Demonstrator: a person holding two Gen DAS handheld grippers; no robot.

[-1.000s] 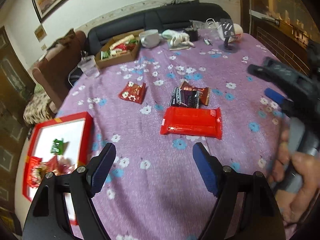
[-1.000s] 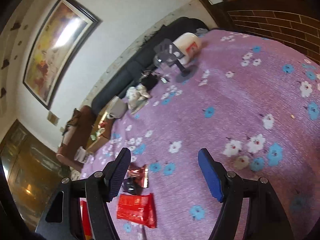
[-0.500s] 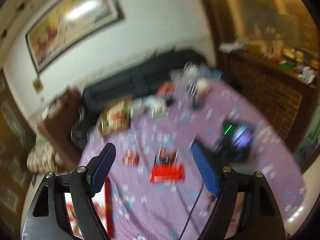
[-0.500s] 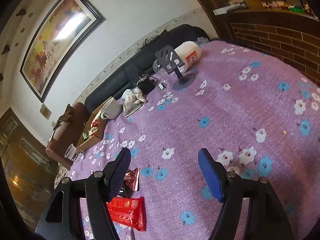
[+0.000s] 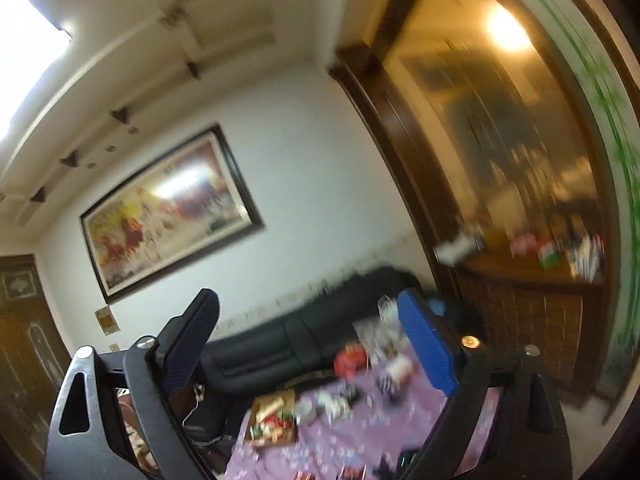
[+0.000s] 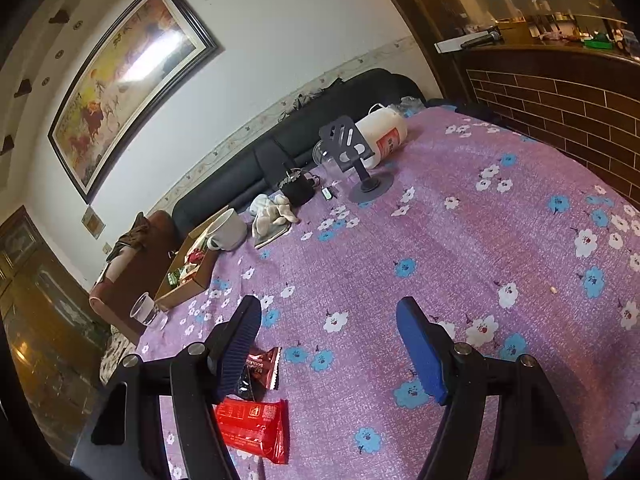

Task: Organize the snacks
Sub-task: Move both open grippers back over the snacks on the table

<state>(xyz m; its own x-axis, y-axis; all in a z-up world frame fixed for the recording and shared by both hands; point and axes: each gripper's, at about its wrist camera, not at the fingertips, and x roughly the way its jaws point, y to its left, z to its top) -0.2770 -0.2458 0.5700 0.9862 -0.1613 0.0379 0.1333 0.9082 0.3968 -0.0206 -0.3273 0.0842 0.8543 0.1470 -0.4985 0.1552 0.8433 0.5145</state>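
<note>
Left tool (image 5: pixel 308 320) raised high, pointing level toward the far wall; jaws opening, nothing between them but blurred view of the black sofa (image 5: pixel 280 344) and the framed painting (image 5: pixel 168 208). Far below, just a strip of the purple flowered surface (image 5: pixel 360 432), smeared by motion, with the cardboard box (image 5: pixel 272 420) of snacks at its near-left edge.

From the right wrist, left to right: a clear glass (image 6: pixel 146 312) at the surface's left edge, then the cardboard box (image 6: pixel 188 272) holding small wrapped snacks, a white mug (image 6: pixel 226 230) touching the box's far end. Just beside the mug, a crumpled pale cloth (image 6: pixel 274 212), then a dark pouch (image 6: pixel 298 190), a grey stand (image 6: pixel 352 156) on a round foot, and a white jug (image 6: pixel 380 136) lying behind it.

Nearer, at lower left: a dark red snack packet (image 6: pixel 262 364) and a long bright red snack packet (image 6: pixel 256 428), both flat on the cloth, partly hidden behind the left finger (image 6: pixel 240 340) of the right tool (image 6: pixel 330 344). Right tool spread, empty, tilted down over bare purple surface (image 6: pixel 460 240); the blue-padded finger (image 6: pixel 420 348) well clear of both packets.
</note>
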